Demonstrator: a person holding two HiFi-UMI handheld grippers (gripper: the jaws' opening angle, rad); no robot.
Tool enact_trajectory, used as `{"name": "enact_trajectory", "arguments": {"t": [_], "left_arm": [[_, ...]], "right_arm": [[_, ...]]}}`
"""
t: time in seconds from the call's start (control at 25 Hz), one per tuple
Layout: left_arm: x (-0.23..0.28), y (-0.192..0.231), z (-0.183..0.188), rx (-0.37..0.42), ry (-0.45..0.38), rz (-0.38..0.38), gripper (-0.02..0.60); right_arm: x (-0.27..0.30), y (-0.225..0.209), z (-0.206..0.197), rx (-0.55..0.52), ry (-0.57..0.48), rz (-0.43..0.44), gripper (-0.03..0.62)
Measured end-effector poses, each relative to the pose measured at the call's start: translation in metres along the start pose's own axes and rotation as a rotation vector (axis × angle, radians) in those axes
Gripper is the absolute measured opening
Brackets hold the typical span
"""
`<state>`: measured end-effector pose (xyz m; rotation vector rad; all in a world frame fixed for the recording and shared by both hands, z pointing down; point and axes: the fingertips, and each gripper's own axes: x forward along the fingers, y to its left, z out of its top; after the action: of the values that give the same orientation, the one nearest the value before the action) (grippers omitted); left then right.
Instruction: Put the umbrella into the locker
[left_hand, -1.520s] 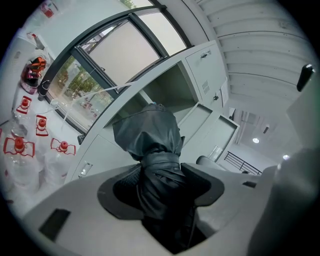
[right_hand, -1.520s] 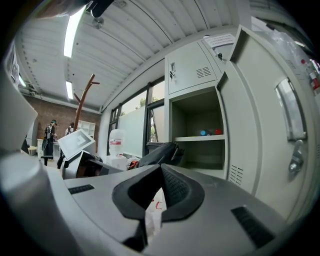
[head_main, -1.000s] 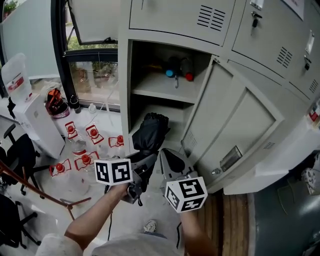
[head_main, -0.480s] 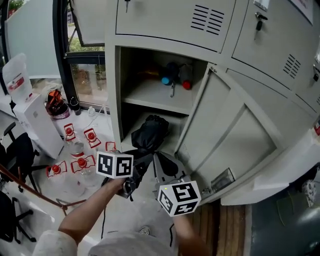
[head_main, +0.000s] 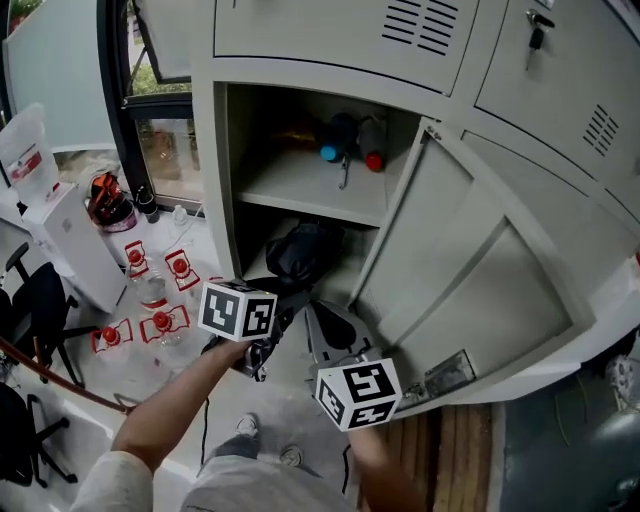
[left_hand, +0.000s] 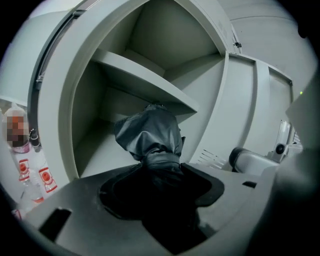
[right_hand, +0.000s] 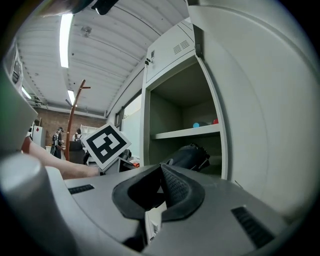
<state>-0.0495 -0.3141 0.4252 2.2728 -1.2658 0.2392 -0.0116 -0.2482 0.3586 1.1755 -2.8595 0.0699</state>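
Clearly left gripper (left_hand: 161, 175) clamps umbrella (left_hand: 150, 132), right gripper (right_hand: 161, 174) closed; its view alone shows ceiling (right_hand: 107, 50)

The locker (head_main: 212, 170) stands open. Its door (head_main: 470, 280) juts out on the right and walls off that side. A shelf (head_main: 310, 195) splits the opening in two. Two dark things (head_main: 350, 140), one blue-ended and one red-ended, lie at the shelf's back edge, and its front edge is bare. Below the shelf, the black umbrella (head_main: 297, 250) fills the middle of the lower space, leaving narrow gaps along the left wall and by the door's hinge edge. On the floor left of the locker, red-capped bottles (head_main: 150, 290) and a white water dispenser (head_main: 75, 240) crowd the approach.
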Motion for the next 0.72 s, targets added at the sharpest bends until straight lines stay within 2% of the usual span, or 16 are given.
{"name": "enact_trajectory", "arguments": {"t": [0.48, 0.72], "left_arm": [[0.034, 0.015, 0.021, 0.198, 0.093, -0.033, 0.239], [0.051, 0.023, 0.031, 0.308, 0.127, -0.023, 0.239]], "right_arm": [[0.031, -0.022, 0.0, 0.009, 0.003, -0.112, 0.003], [0.041, -0.03, 0.0, 0.016, 0.001, -0.148, 0.003]]}}
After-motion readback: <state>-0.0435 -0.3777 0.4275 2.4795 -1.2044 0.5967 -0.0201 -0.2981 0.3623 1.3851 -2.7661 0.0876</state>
